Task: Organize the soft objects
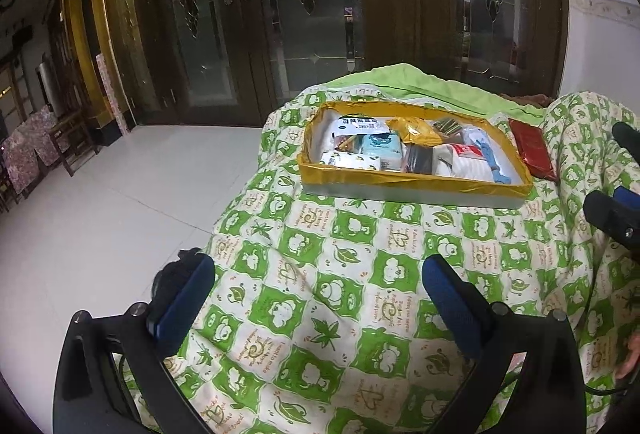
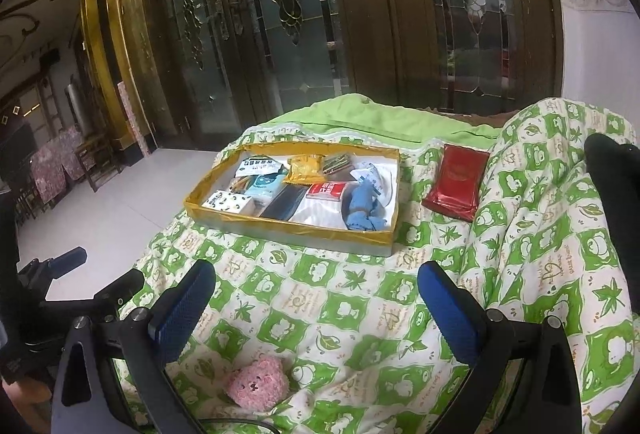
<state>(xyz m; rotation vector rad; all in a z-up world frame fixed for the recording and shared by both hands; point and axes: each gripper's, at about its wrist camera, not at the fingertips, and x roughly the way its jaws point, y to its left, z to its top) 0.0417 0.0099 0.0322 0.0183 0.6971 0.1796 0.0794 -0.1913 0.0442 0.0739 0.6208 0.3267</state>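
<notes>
One yellow-rimmed tray (image 1: 416, 176) of soft packets on the green quilt (image 1: 320, 274), one red packet (image 1: 534, 150) just right of the tray, one pink plush toy (image 2: 258, 382) nearer than the tray, seen only from the right wrist, left gripper (image 1: 318, 298) and right gripper (image 2: 316, 308) both spread wide, empty.
</notes>
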